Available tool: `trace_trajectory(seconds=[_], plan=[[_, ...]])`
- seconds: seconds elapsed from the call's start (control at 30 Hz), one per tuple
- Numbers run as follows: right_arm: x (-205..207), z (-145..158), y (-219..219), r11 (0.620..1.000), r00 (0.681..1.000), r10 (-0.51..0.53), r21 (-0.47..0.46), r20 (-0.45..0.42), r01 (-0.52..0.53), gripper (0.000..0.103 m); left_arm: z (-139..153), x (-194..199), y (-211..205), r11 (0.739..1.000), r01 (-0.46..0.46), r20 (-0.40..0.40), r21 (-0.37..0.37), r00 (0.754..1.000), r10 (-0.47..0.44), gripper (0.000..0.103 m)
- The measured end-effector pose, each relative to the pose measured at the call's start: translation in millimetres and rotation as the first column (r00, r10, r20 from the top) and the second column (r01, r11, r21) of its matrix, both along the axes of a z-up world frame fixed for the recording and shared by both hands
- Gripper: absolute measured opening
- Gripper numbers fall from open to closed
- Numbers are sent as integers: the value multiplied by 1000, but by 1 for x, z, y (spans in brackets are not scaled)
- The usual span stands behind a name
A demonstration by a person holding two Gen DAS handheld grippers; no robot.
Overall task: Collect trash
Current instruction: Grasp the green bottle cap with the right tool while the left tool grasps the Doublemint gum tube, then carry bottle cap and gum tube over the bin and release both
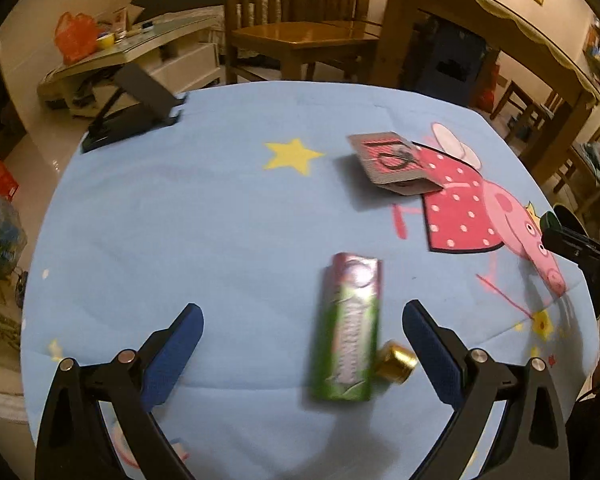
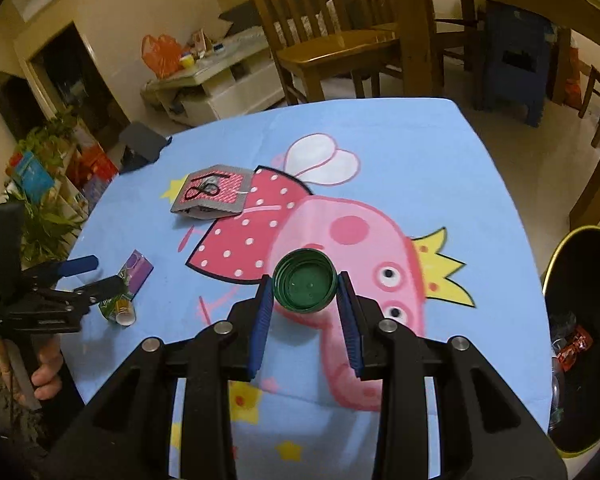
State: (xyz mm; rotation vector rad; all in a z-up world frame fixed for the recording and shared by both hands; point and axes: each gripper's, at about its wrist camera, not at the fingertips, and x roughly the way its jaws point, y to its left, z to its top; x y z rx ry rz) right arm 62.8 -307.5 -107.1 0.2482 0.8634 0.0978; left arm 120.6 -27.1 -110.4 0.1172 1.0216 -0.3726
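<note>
My right gripper (image 2: 305,285) is shut on a green bottle cap (image 2: 305,282), held open side up just above the pig print on the blue tablecloth (image 2: 440,160). My left gripper (image 1: 302,306) hangs open over a green and purple toothpaste box (image 1: 348,332), which lies between its wide fingers with a gold cap (image 1: 394,361) beside it. Neither pad touches the box. In the right wrist view the left gripper (image 2: 102,272) shows at the table's left edge, above the same box (image 2: 138,270). A grey and red cardboard piece (image 1: 392,160) lies farther back.
A black bin (image 2: 592,240) with a yellow rim stands off the table's right side, with wrappers inside. A black folding stand (image 1: 132,112) sits at the far left corner. Wooden chairs (image 1: 300,36) and a large table stand beyond the far edge.
</note>
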Motion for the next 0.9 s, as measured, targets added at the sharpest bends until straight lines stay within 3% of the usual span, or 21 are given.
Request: trace_trajectory(seconds=[0.07, 0.1, 0.13, 0.17, 0.2, 0.23, 0.27, 0.33, 0.43, 0.53, 0.63, 0.67, 0.77, 0.9], plan=[[-3, -1, -7, 1000, 1000, 0, 22, 16, -1, 32, -4, 4, -10, 1000, 8, -1, 23, 1000, -8, 94], [-5, -2, -8, 999, 1000, 1, 32, 26, -1, 32, -8, 6, -16, 999, 10, -11, 43, 1000, -9, 90], [-6, -3, -10, 999, 999, 1, 39, 36, -3, 32, -13, 9, -21, 997, 15, -27, 73, 1000, -13, 79], [-8, -4, -12, 999, 999, 1, 48, 45, -3, 32, -13, 7, -25, 994, 16, -2, 106, 1000, -16, 76], [-9, -5, -15, 998, 999, -2, 55, 50, -1, 32, -11, 5, -29, 994, 30, 7, 110, 999, -31, 68], [-10, -5, -18, 998, 999, -6, 61, 53, 3, 32, -9, 3, -31, 994, 46, 4, 96, 999, -46, 46], [-10, -4, -20, 998, 998, -10, 68, 58, 6, 32, -7, -1, -36, 990, 39, 18, 135, 999, -42, 29], [-12, 1, -23, 997, 997, -12, 75, 79, 6, 32, -6, -4, -39, 986, 17, 28, 167, 999, -22, 29], [-13, 8, -24, 997, 994, -15, 79, 108, 7, 32, -1, -4, -36, 990, -42, 12, 136, 999, 41, 29], [-18, 15, -28, 997, 992, -18, 80, 128, 7, 32, 21, -10, -41, 982, -92, 122, 168, 990, 71, 29], [-26, 23, -36, 996, 987, -38, 87, 157, 24, 32, 59, -24, -62, 978, -110, 276, 180, 959, 57, 29], [-30, 27, -41, 995, 985, -48, 90, 166, 33, 32, 74, -32, -73, 977, -110, 342, 181, 939, 43, 29], [-43, 35, -54, 993, 978, -88, 90, 190, 72, 32, 103, -50, -106, 984, -69, 445, 164, 896, -12, 29], [-65, 46, -85, 983, 961, -172, 98, 217, 154, 32, 110, -63, -159, 989, 52, 431, 140, 896, -108, 29]])
